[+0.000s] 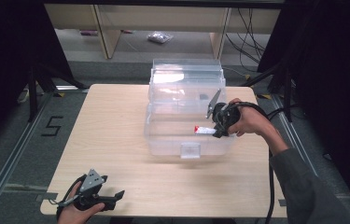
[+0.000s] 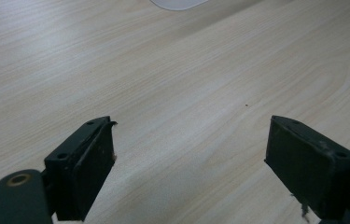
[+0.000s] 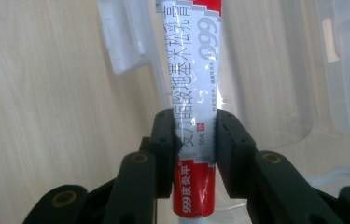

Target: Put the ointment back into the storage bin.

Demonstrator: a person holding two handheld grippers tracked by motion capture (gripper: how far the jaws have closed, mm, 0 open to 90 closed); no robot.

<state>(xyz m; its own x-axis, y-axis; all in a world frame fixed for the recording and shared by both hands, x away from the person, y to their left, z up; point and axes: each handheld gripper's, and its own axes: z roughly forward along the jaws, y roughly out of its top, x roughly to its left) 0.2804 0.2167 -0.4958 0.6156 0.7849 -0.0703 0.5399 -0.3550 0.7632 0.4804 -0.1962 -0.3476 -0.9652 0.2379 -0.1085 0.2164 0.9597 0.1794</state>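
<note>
A clear plastic storage box [image 1: 163,140] stands in the middle of the table with its lid raised at the back. My right gripper [image 1: 219,133] hangs over the box's right side, shut on a red and white ointment tube [image 1: 205,130] that points left across the open box. In the right gripper view the tube [image 3: 193,70] runs up between the two black jaws, which press on its sides near the red end. At the table's front left corner my left gripper [image 1: 115,197] rests low and open, and its fingers [image 2: 88,163] stand wide apart over bare wood.
The box's latch tab [image 1: 190,150] faces the front edge. Light wood table [image 1: 112,135] stretches left of the box. Cables trail from the right hand past the table's right edge. Beyond the table are shelf legs and a small bag [image 1: 159,37] on the floor.
</note>
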